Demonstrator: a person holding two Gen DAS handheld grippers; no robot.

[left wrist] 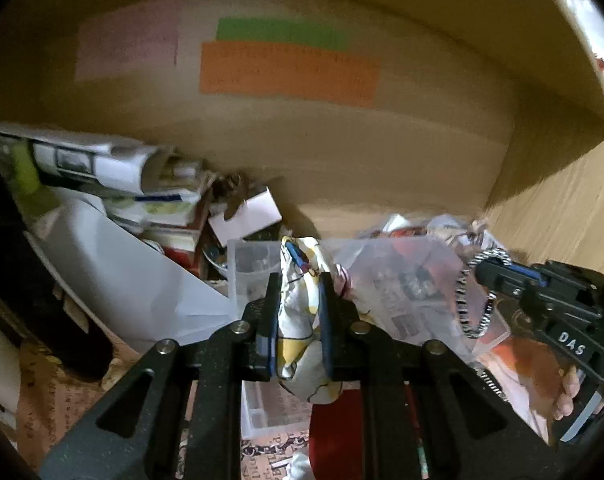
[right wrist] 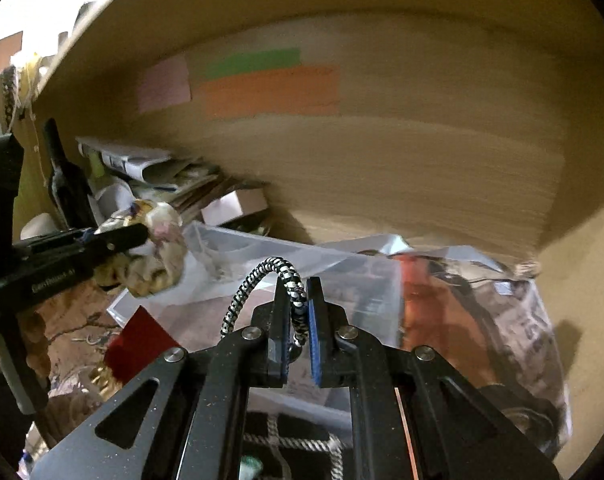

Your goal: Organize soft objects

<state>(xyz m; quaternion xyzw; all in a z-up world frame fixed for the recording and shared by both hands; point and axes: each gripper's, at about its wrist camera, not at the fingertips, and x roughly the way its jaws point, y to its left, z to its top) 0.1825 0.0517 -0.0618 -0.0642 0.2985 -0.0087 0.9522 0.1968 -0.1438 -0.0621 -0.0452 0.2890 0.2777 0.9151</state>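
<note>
My left gripper [left wrist: 299, 280] is shut on a white printed cloth [left wrist: 302, 320] with yellow and black marks, bunched between the jaws; it also shows in the right wrist view [right wrist: 157, 256] at the left. My right gripper [right wrist: 297, 284] is shut on a black-and-white braided cord loop [right wrist: 257, 280]; in the left wrist view the cord [left wrist: 472, 296] hangs from the right gripper [left wrist: 482, 270] at the right. Both are held above a cluttered surface in front of a cardboard box.
A large cardboard box [left wrist: 342, 128] with orange [left wrist: 289, 72], green and pink labels fills the background. Below lie a clear plastic organizer [left wrist: 249, 264], plastic bags with printed paper [right wrist: 482, 312], rolled papers [left wrist: 81, 160], a white curved object [left wrist: 113, 264] and a red item [right wrist: 137, 344].
</note>
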